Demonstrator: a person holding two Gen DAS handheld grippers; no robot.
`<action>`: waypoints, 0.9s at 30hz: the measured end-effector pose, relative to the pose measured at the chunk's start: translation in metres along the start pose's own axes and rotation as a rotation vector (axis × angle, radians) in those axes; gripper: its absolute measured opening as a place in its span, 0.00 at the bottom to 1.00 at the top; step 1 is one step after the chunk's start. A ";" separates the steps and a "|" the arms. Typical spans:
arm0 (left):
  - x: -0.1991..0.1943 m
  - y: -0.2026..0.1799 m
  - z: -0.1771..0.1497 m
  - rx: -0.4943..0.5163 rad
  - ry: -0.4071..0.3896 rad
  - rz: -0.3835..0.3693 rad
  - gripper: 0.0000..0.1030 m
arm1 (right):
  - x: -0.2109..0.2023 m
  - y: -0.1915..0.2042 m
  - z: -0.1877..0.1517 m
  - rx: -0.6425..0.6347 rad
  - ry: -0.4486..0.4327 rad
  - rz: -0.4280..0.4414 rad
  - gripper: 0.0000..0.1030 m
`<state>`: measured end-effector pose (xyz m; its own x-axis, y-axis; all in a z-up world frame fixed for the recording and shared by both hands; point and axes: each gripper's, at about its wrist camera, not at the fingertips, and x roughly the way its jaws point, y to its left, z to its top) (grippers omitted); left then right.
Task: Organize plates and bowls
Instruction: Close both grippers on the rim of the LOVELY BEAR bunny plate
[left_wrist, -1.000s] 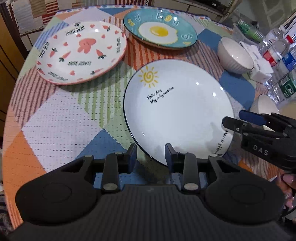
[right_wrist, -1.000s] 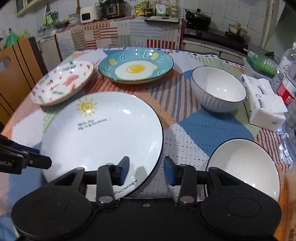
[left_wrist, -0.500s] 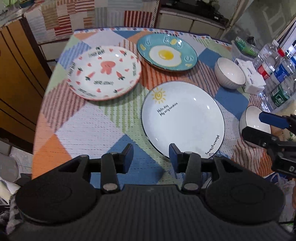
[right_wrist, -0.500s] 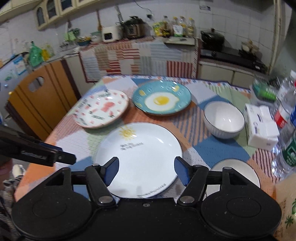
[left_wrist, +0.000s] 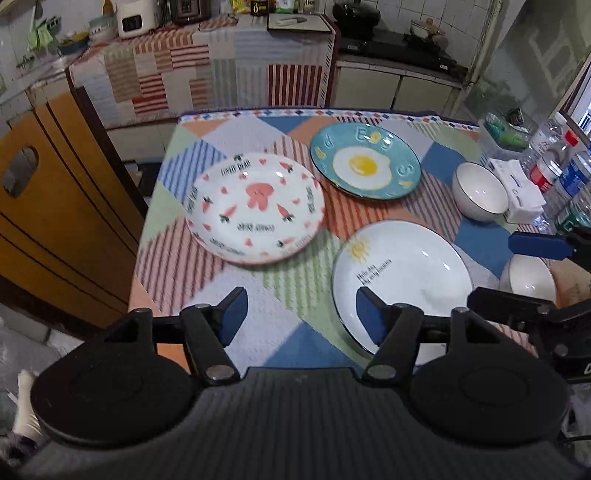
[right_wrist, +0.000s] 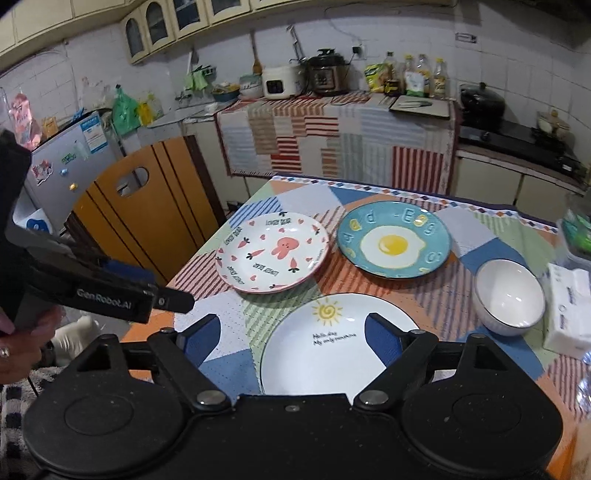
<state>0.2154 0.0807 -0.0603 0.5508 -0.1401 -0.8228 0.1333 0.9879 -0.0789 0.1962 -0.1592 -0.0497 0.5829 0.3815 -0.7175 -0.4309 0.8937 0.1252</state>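
Kitchen: tiled walls, a counter at the back, and a patchwork cloth (right_wrist: 236, 317) over your table.
Sun plate (right_wrist: 332, 343): nearest you, flat on the cloth, untouched.
Rabbit plate (left_wrist: 255, 208): far left, apart from the rest.
Egg plate (right_wrist: 393, 240): far centre, just beside the rabbit plate.
Far bowl (right_wrist: 509, 297): right side, upright, next to the tissue pack (right_wrist: 569, 314).
Near bowl (left_wrist: 532, 277): right edge, part hidden behind your right gripper.
Left gripper (left_wrist: 299, 314): fingers wide apart, holding nothing.
Right gripper (right_wrist: 291, 338): fingers spread wide, empty.
Change: a second ago both grippers sat low at the sun plate's rim, fingers closer together; you have since lifted both away and opened them (nothing was picked up).
Meaning: stacking probably not begun; every piece lies separate.
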 end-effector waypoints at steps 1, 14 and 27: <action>0.003 0.003 0.003 0.004 -0.003 0.005 0.66 | 0.004 0.000 0.002 0.005 -0.001 0.007 0.86; 0.080 0.055 0.028 -0.091 -0.018 0.045 0.70 | 0.085 -0.012 0.031 0.028 -0.107 0.031 0.88; 0.161 0.107 0.017 -0.261 -0.012 0.074 0.70 | 0.198 -0.036 0.025 0.253 0.073 0.115 0.87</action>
<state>0.3322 0.1630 -0.1916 0.5613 -0.0662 -0.8250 -0.1240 0.9788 -0.1630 0.3445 -0.1102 -0.1786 0.4848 0.4740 -0.7350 -0.3005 0.8795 0.3689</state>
